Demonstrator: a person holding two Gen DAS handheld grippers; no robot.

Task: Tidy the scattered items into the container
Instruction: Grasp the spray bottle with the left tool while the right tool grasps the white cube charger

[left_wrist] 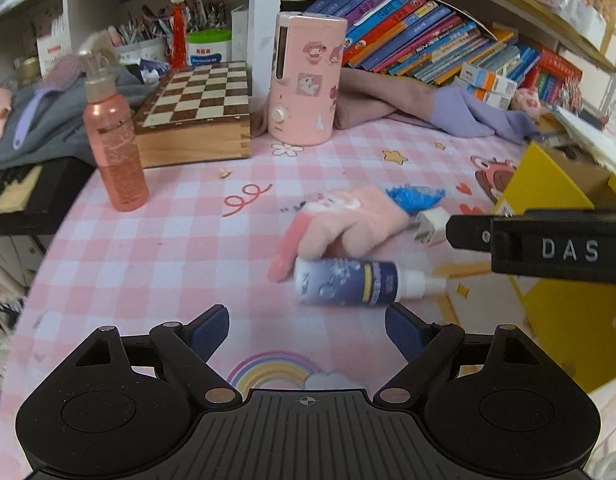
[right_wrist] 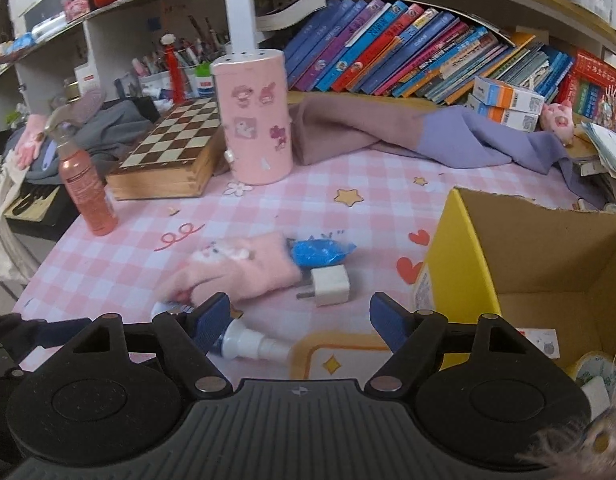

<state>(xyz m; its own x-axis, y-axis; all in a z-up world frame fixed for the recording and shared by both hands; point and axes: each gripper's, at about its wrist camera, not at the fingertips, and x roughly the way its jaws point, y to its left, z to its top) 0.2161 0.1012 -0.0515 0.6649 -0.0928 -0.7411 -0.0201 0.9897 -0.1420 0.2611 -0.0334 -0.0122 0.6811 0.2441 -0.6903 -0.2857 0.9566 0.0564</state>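
Left to right across the table point(left_wrist: 168, 248), which is wearing a pink checked cover. A tall pink pump bottle point(left_wrist: 114, 136) is standing upright near the left edge, apart from the clutter. Toward the middle, a fuzzy pink glove point(left_wrist: 339, 224) is lying flat, its fingers resting against a small dark-blue spray bottle point(left_wrist: 347, 284) that is lying on its side. The bottle is looking light, rigid and smooth, so it is likely to roll; its straight body seems the best place to take hold. The glove is soft and would likely crush under any pinch. Behind the glove a crinkly blue wrapper point(right_wrist: 319, 252) is lying, with a white plug point(right_wrist: 329, 286) just beside it, hard and boxy. Toward the right edge a yellow cardboard box point(right_wrist: 459, 264) is standing open, already holding a round lidded tub and some white items. The left gripper point(left_wrist: 308, 330) is hovering with jaws spread and empty just short of the spray bottle; the right gripper point(right_wrist: 300, 322) is likewise released, gripping nothing.
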